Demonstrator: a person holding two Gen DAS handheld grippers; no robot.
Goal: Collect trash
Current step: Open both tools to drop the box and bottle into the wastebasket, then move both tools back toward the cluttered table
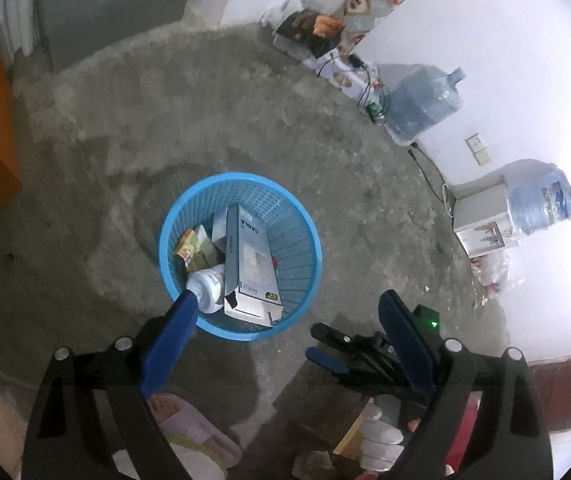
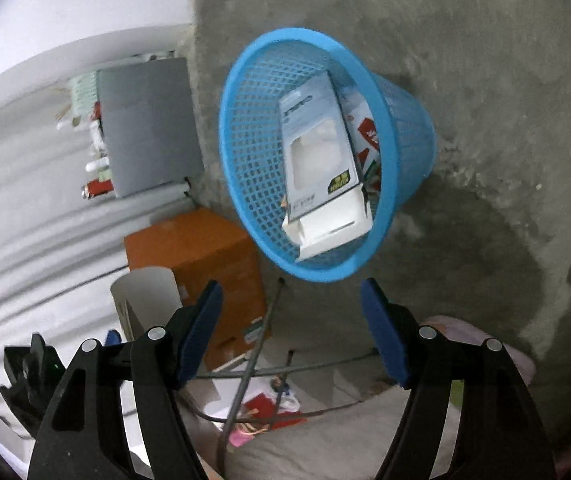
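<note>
Blue pads on my left gripper (image 1: 289, 300) and right gripper (image 2: 291, 292) stand apart, both empty; the trash — a long white box (image 1: 251, 264), a bottle (image 1: 207, 286) — lies in the blue basket (image 1: 305, 236); I'd seek more litter before closing.

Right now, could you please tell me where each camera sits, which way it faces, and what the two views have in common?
Left wrist: sits on the left tool, looking steeply down at the blue basket on the concrete floor; both its fingers, the right tool and a white glove show.
Right wrist: sits on the right tool, looking down at the basket; its fingers show.
Shared: the basket and the white cable box.
</note>
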